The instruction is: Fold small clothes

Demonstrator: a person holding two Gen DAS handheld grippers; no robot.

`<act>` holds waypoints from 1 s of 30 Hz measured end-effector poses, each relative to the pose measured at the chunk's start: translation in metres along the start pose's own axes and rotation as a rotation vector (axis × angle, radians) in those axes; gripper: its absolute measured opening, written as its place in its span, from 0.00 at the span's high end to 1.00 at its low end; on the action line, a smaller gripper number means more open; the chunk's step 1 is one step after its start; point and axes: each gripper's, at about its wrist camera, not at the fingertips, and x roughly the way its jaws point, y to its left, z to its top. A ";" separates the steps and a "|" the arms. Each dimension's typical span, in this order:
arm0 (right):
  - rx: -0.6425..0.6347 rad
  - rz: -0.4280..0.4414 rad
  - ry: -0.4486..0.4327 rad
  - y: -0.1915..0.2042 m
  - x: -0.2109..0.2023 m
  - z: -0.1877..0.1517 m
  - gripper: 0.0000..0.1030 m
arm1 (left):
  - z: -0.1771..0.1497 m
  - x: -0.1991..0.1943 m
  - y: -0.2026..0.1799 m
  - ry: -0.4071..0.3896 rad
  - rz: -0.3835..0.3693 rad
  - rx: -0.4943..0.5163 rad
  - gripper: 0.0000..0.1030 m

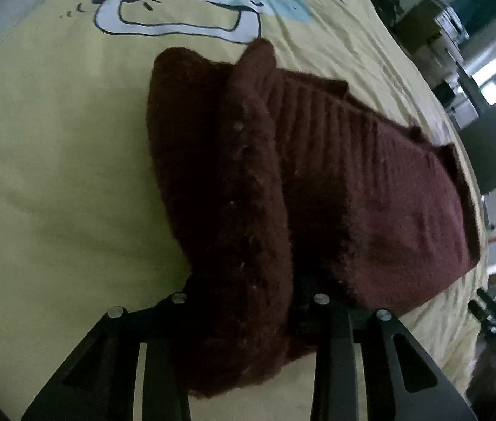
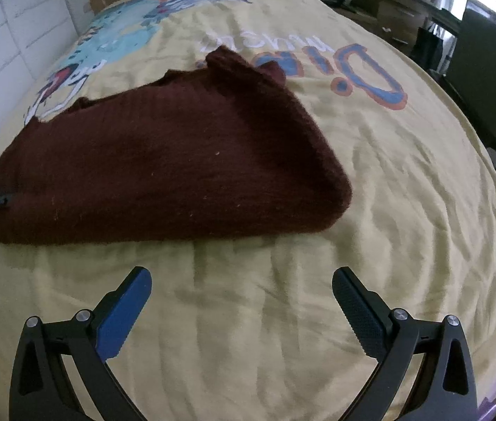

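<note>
Right wrist: sweater edge nears bedsheet margin

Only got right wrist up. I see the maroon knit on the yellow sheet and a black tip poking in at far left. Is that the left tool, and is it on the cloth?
Observer: Yes. In the left wrist view the left tool has a thick fold of the maroon sweater bunched between its fingers, closed on it.
Operator: Which part did it grab?
Observer: The near edge; a raised ridge of knit runs away from the tool, over the flat ribbed panel.
Operator: Right tool?
Observer: The right tool is open and empty over bare yellow sheet, short of the sweater.
</note>
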 end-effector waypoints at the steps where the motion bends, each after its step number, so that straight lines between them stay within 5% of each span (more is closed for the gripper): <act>1: 0.006 0.001 -0.004 -0.002 -0.002 0.001 0.00 | 0.001 -0.006 -0.004 -0.001 -0.005 -0.010 0.74; 11: 0.074 0.040 -0.088 -0.033 -0.033 0.022 0.00 | 0.047 -0.054 -0.119 -0.042 -0.084 0.080 0.75; 20: 0.122 0.045 -0.142 -0.076 -0.053 0.033 0.00 | 0.075 -0.025 -0.243 -0.040 -0.143 0.158 0.76; 30: 0.176 -0.002 -0.066 -0.114 -0.037 0.016 0.00 | 0.033 0.059 -0.305 0.051 0.012 0.246 0.74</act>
